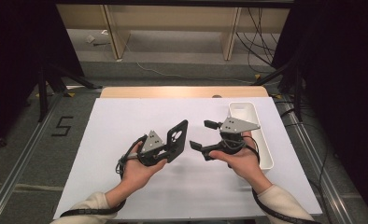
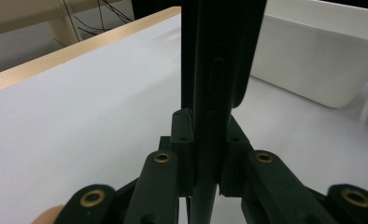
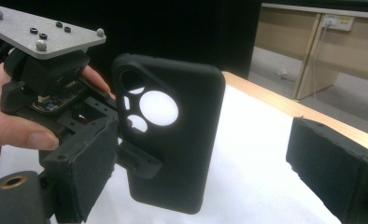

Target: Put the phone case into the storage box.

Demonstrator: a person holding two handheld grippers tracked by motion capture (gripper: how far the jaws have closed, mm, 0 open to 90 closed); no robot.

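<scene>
A black phone case [image 1: 177, 140] with round camera cut-outs stands upright above the white table sheet [image 1: 116, 116], its lower edge clamped in my left gripper [image 1: 169, 150], which is shut on it. In the left gripper view the case [image 2: 219, 56] rises edge-on from between the jaws of the left gripper [image 2: 204, 156]. My right gripper [image 1: 203, 135] is held to the right of the case, jaws wide apart and pointing at it. In the right gripper view the case [image 3: 173, 140] shows its back between the foam pads [image 3: 331, 163], which do not touch it; the right gripper [image 3: 205, 179] is open.
A long white bin [image 1: 267, 149] lies along the right side of the sheet, just behind the right hand, also seen as the white bin [image 2: 313, 60]. The table's wooden far edge [image 1: 182, 91] borders the sheet. Bare sheet lies to the left and in front.
</scene>
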